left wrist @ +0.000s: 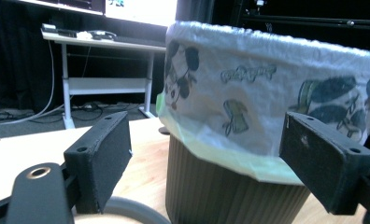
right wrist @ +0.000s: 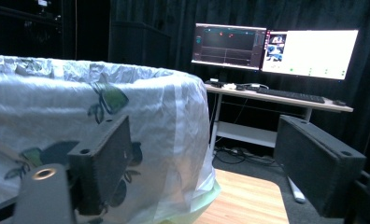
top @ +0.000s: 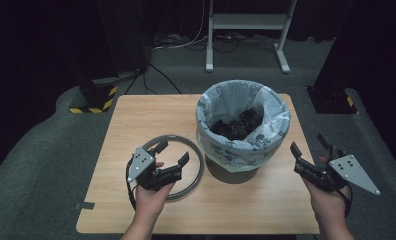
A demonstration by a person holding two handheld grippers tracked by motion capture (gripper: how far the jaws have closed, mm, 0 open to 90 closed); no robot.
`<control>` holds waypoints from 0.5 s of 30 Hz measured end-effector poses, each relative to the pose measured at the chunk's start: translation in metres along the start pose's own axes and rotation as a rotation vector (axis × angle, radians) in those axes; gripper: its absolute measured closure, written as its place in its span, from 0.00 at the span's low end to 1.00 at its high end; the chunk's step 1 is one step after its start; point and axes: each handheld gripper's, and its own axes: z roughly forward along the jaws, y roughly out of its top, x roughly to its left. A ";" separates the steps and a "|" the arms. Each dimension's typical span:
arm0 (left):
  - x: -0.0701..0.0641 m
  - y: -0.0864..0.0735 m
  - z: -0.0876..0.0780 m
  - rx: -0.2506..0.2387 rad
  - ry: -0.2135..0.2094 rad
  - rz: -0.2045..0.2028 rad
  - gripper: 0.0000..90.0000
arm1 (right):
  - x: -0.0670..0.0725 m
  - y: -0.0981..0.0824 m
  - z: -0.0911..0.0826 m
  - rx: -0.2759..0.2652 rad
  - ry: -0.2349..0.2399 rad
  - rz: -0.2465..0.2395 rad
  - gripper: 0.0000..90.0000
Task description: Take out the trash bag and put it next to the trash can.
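Near bench edge bare between both hands; left gripper spread wide, empty, above grey ring; right gripper likewise wide, empty, off right edge; farther, lined bin between them, apart from fingers.

Light wood table, rounded corners, sitting on grey carpet floor. On it: dark ribbed bin with printed bag liner folded over rim, right of middle. Grey ring lying flat just left of bin.
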 end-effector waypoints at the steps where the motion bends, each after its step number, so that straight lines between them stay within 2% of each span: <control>1: 0.000 0.000 0.000 0.000 0.000 0.000 0.19 | 0.000 0.000 0.000 0.000 0.000 0.000 0.27; 2: -0.001 0.004 0.002 -0.009 0.002 0.008 0.19 | 0.001 0.003 0.000 -0.005 0.003 0.003 0.30; 4: -0.004 0.013 0.007 -0.030 -0.015 -0.001 0.19 | 0.002 0.009 0.002 -0.010 0.007 0.000 0.33; 6: -0.007 0.025 0.015 -0.040 -0.016 0.018 0.19 | 0.003 0.015 0.006 -0.007 0.014 0.004 0.36; 7: -0.009 0.031 0.019 -0.041 -0.012 0.029 0.21 | 0.004 0.023 0.012 0.004 0.016 0.011 0.42; 11: -0.011 0.054 0.040 -0.034 -0.004 0.018 0.25 | 0.005 0.037 0.026 0.032 0.009 0.000 0.49; 15: -0.010 0.065 0.064 0.002 0.021 -0.025 0.30 | 0.008 0.051 0.046 0.072 -0.013 0.004 0.60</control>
